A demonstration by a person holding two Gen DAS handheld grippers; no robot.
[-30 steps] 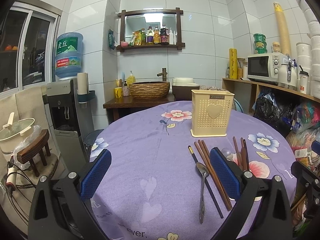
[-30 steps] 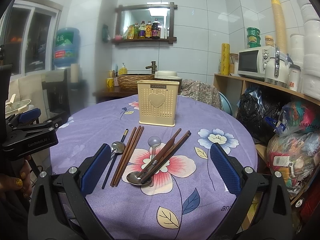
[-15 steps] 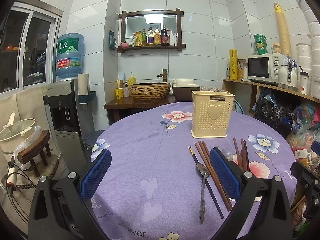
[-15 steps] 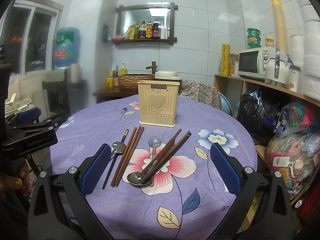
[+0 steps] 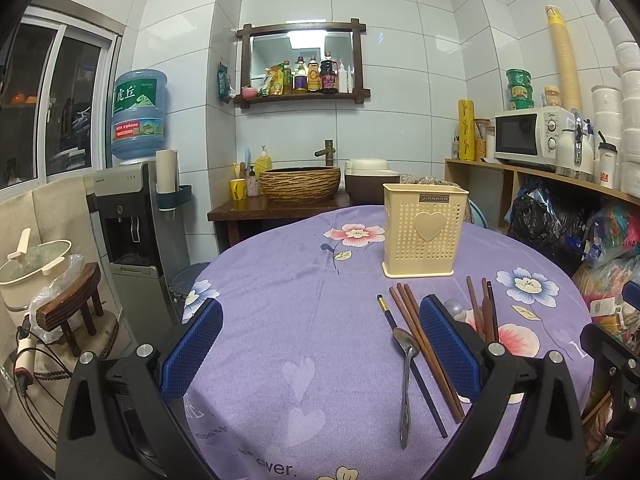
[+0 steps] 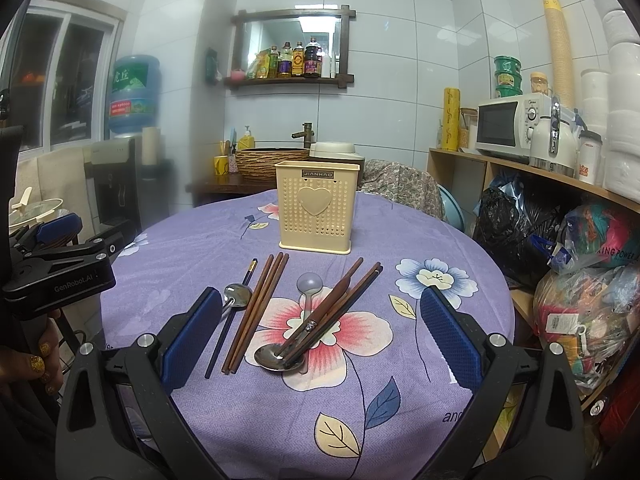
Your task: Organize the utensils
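Your right gripper (image 6: 320, 336) hangs wide apart and empty above the brown chopsticks (image 6: 256, 312) and steel spoon (image 6: 280, 356). Your left gripper (image 5: 320, 348) is spread too, holding nothing. Beyond the scattered utensils, the cream holder (image 6: 316, 210) stands upright on the purple tablecloth (image 6: 400, 240).
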